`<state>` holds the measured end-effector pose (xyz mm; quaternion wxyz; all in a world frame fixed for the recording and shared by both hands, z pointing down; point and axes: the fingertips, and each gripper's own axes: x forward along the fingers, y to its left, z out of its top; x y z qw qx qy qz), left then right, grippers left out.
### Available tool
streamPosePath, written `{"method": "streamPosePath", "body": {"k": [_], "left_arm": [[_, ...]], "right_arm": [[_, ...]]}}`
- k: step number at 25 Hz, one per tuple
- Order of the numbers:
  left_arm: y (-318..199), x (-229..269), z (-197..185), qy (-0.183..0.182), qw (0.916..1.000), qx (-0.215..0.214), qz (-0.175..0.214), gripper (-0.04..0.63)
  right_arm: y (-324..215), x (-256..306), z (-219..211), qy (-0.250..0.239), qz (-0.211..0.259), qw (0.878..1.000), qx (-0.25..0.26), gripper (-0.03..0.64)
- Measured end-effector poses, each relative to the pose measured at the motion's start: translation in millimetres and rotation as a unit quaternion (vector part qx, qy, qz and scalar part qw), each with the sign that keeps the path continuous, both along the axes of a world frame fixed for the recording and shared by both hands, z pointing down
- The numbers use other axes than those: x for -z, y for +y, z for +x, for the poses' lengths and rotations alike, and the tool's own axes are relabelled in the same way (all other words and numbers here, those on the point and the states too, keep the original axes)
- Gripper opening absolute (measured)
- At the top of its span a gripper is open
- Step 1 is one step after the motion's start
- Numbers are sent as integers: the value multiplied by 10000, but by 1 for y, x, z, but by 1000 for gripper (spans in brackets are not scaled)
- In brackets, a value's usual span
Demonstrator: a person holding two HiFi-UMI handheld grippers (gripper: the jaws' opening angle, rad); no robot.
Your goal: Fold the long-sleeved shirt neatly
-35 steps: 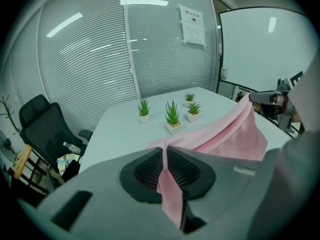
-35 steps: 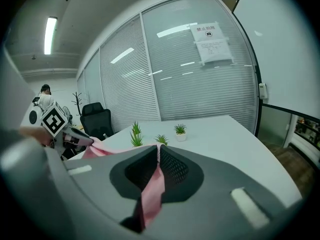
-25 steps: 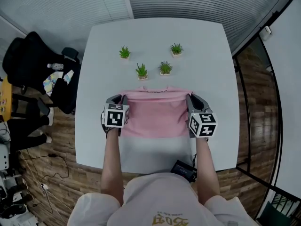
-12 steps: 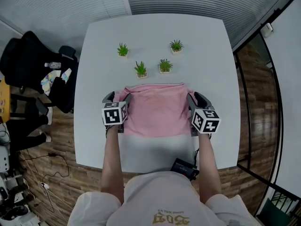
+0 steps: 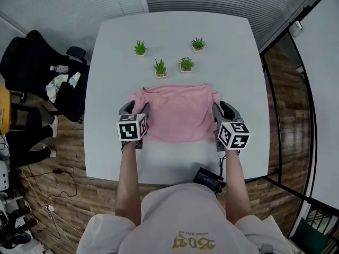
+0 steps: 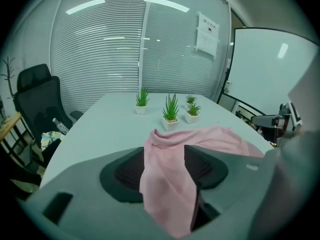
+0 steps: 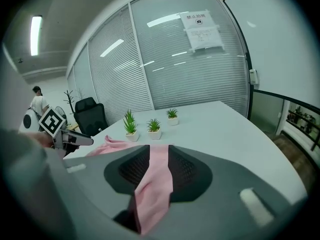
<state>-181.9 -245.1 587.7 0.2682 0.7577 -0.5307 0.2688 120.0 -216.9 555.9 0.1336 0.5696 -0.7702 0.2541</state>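
Head view: shirt [image 5: 177, 115] lengthwise left-right

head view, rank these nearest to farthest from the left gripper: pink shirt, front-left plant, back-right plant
From the left gripper, whose jaws have just been opening and then closing a little and now stand apart:
1. pink shirt: its left edge lies between the jaws.
2. front-left plant: just beyond the shirt's far edge, slightly to the right.
3. back-right plant: farthest back, well to the right.

An office meeting room is being shown: a white table [image 5: 169, 30] is being enclosed by glass walls [image 6: 100, 54] with blinds, a notice [image 6: 207, 33] is being displayed on one, and a black office chair [image 5: 26, 57] is standing beside the table's left edge.
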Motion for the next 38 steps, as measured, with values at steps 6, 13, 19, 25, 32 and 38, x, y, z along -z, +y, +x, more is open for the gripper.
{"method": "streamPosePath", "body": {"k": [6,13,19,25,32,38], "left_arm": [[36,29,18,278,9988,-359,162,154],[80,54,19,440,9969,-497,427,92],[121,86,26,615,9920,-605,927,9],[149,102,30,665,9894,-650,1112,8],[164,111,34,640,9885,-650,1206,8],[172,117,34,592,9882,-612,1271,8]], "right_arm": [[33,26,-12,-147,215,9996,86,45],[81,55,-30,-236,476,9984,186,14],[123,77,-39,-266,747,9967,172,13],[151,91,-41,-9,936,9954,178,12],[163,101,-41,-58,1043,9943,199,12],[171,102,-41,-150,1041,9941,274,12]]}}
